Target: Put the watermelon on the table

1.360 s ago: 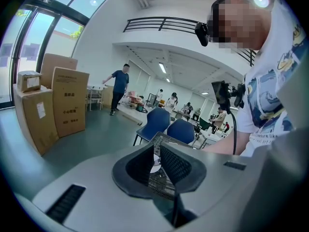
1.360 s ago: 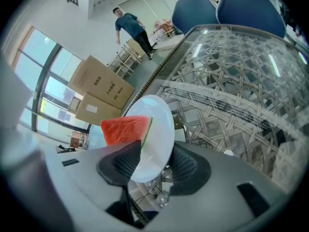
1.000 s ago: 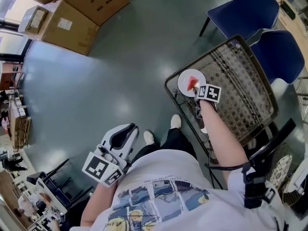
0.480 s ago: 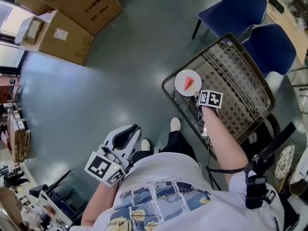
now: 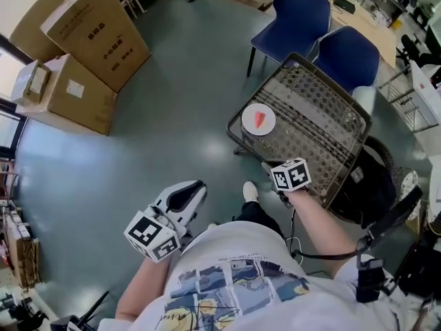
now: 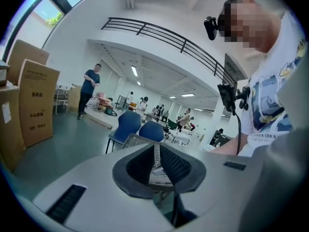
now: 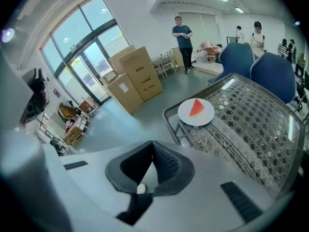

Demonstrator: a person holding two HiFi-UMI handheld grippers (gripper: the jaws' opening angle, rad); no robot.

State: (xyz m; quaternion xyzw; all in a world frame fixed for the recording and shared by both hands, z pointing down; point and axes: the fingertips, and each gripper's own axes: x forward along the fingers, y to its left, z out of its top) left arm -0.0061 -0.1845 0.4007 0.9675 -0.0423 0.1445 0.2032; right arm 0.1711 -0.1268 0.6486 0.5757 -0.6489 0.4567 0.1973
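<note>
Closest to the body, the left hand-held gripper (image 6: 155,148) hangs low with its jaws pressed together on nothing. The right hand-held gripper (image 7: 153,148), which was at the plate a second ago, has let go, drawn back toward the person and brought its jaws together, empty. The watermelon slice (image 5: 260,119) is left lying on the white plate (image 5: 249,125), which sits near the left corner of the wire-mesh counter (image 5: 324,131), so the placing looks done; two blue chairs (image 5: 298,14) stand beyond.
</note>
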